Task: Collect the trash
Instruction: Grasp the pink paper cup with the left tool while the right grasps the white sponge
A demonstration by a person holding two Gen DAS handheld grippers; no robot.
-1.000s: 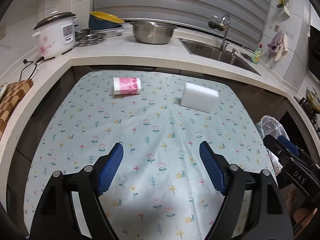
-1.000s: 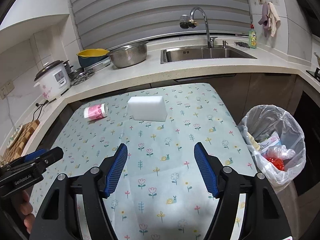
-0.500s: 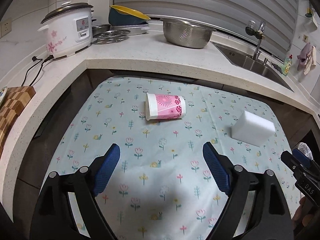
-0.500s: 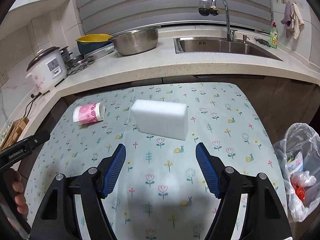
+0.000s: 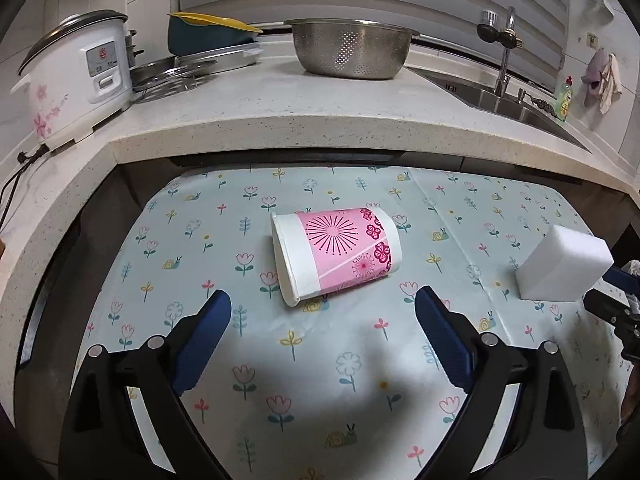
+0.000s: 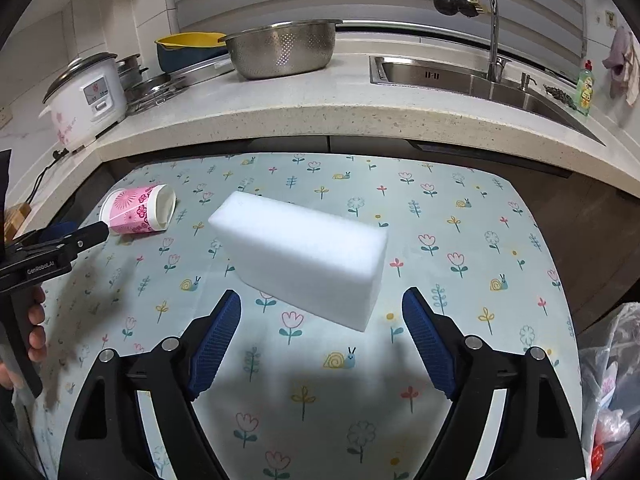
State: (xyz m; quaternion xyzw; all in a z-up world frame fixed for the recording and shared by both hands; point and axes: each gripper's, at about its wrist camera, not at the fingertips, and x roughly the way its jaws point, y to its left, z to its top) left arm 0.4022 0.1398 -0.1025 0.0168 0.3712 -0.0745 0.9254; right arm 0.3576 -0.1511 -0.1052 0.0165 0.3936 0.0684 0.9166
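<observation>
Two pieces of trash lie on the flowered tabletop point(image 5: 120, 280), each lined up ahead of a gripper. Just beyond the spread, empty fingers of the left gripper point(image 5: 322, 322) is a pink paper cup point(image 5: 336, 254), tipped on its side. Just ahead of the right gripper point(image 6: 321, 322), likewise released, sits a white foam block point(image 6: 300, 260). This looks like the approach step; next, each needs to advance until its fingers straddle the item, then clench. A lined bin point(image 6: 612, 392) waits off to the right gripper's right.
</observation>
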